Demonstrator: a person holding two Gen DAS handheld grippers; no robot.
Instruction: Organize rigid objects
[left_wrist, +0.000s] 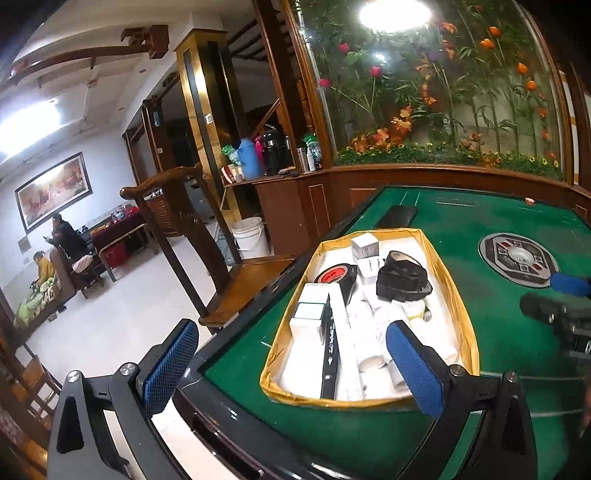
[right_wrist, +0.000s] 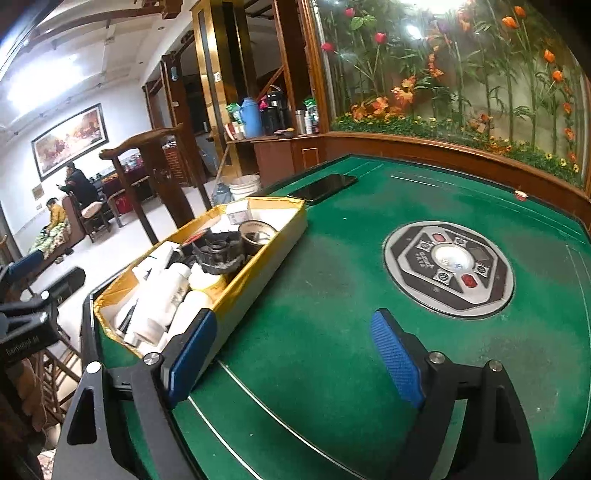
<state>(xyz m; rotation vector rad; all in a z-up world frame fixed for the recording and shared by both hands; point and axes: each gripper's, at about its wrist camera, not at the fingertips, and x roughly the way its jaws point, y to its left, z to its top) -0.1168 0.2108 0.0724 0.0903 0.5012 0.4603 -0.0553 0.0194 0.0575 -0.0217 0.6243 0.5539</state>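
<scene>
Beside the full tray (right_wrist: 258, 280), both grippers, left (left_wrist: 291, 354) and right (right_wrist: 295, 350), stood spread and empty; a careless push could tip it off the table (right_wrist: 332, 295).

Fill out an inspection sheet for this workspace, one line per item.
Surface: green felt table with a round control panel at its centre.
Job's things: yellow-rimmed tray holding white boxes, white bottles, a tape roll and a black part.
Clutter: dark phone lying on the felt beyond the tray.
Grippers: left gripper and right gripper both have jaws open, nothing between them.
Cables: nothing seen.
Surroundings: wooden chair beside the table, flower display behind glass, two people seated far off.
</scene>
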